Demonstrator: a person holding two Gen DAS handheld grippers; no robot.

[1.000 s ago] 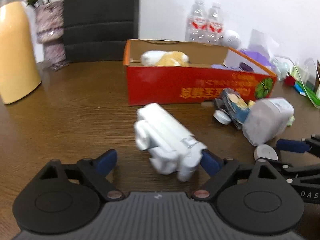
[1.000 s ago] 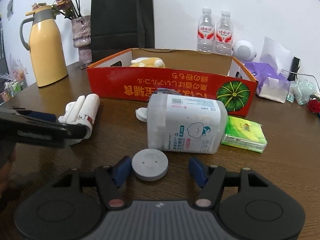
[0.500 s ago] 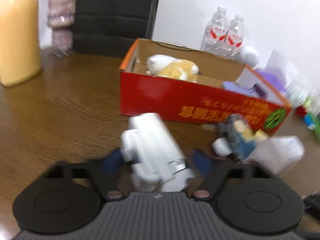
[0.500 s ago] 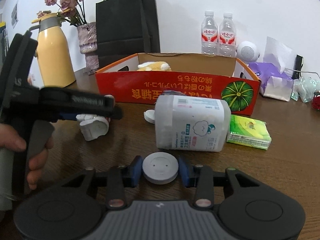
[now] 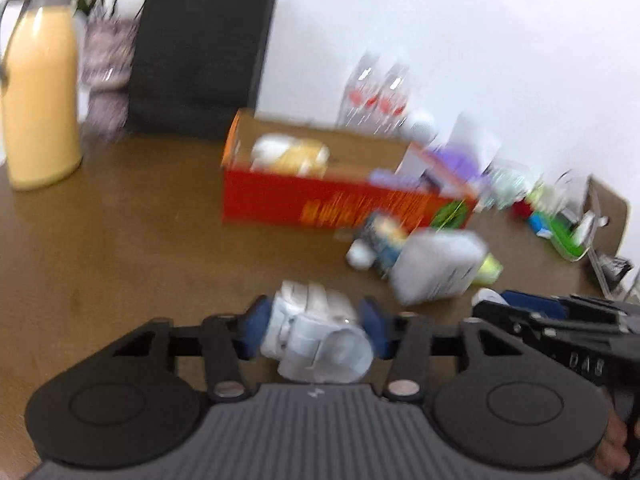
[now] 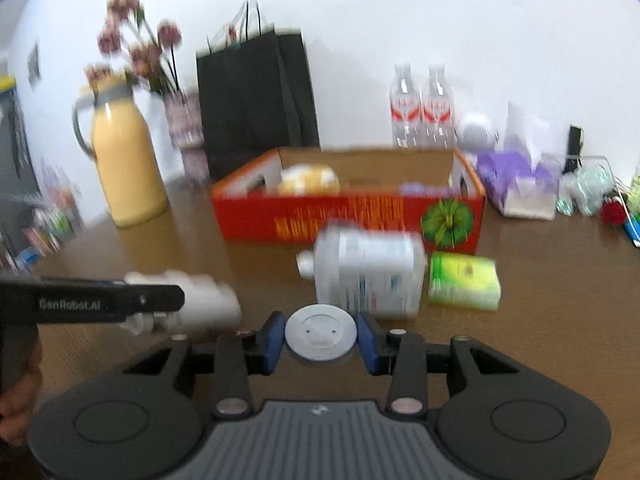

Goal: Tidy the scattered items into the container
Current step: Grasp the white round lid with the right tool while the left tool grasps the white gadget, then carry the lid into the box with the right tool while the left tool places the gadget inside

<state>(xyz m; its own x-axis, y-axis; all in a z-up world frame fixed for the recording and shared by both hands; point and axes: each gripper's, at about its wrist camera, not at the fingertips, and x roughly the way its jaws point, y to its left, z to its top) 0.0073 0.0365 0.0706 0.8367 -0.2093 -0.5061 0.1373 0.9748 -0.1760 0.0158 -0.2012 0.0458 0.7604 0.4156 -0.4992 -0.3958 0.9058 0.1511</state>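
My left gripper [image 5: 314, 330] is shut on a white folded gadget [image 5: 316, 336] and holds it above the table, short of the red cardboard box [image 5: 320, 204]. My right gripper [image 6: 321, 336] is shut on a grey round disc [image 6: 321, 332], lifted in front of the box [image 6: 320, 216]. A yellow plush toy [image 6: 308, 178] and a purple item [image 6: 424, 189] lie inside the box. A white plastic jar [image 6: 368, 276] on its side, a green tissue pack [image 6: 464, 280] and a small white cap [image 6: 306, 262] lie before the box. The left gripper's side and the gadget [image 6: 192, 304] show at left.
A yellow thermos [image 6: 124, 156], a flower vase [image 6: 186, 132] and a black paper bag [image 6: 256, 88] stand at the back left. Two water bottles [image 6: 422, 108], a white speaker [image 6: 474, 132], purple tissue packs [image 6: 516, 176] and small clutter stand at the back right.
Both grippers closed on their items and rose: the left took the white gadget, the right took the grey disc. Both views now sit higher and are blurred by motion.
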